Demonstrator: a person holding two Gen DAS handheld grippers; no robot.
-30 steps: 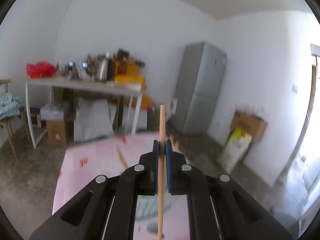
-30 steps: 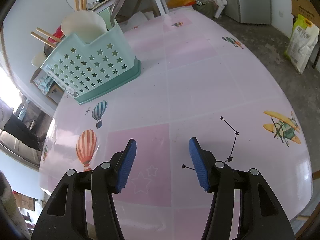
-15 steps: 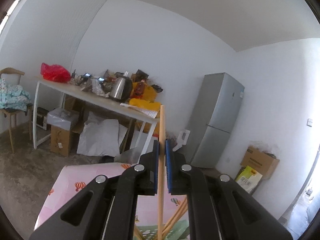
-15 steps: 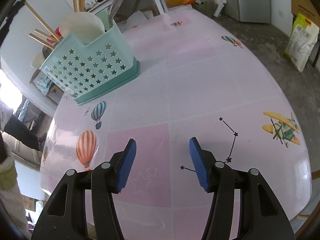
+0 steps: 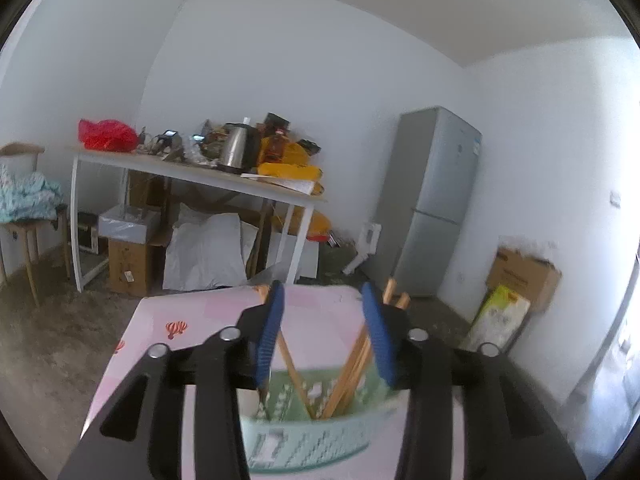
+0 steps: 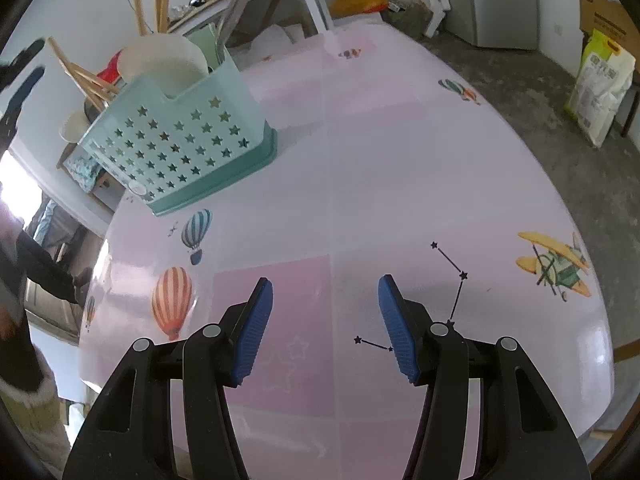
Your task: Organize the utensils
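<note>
A teal star-holed utensil caddy [image 6: 180,148] stands at the far left of the pink table [image 6: 400,168]. Several wooden chopsticks [image 6: 82,76] lean out of it, beside a white cup [image 6: 160,60] and a metal utensil [image 6: 236,8]. My left gripper [image 5: 325,314] hovers just above the caddy [image 5: 312,444] with its jaws opening. Nothing is pressed by the pads; the chopsticks [image 5: 294,372] stand loose in the caddy below. My right gripper [image 6: 326,320] is open and empty over the table's near part.
Printed balloons [image 6: 173,300] and a plane [image 6: 556,268] mark the tablecloth. Beyond the table stand a cluttered white side table [image 5: 192,172], a grey fridge [image 5: 432,200], a cardboard box [image 5: 524,276] and a sack [image 5: 500,316]. A person's sleeve [image 6: 24,360] shows at the left.
The left gripper sank toward the caddy and its jaws parted, letting go of the chopstick it held; that chopstick now stands in the caddy. The right gripper has not moved.
</note>
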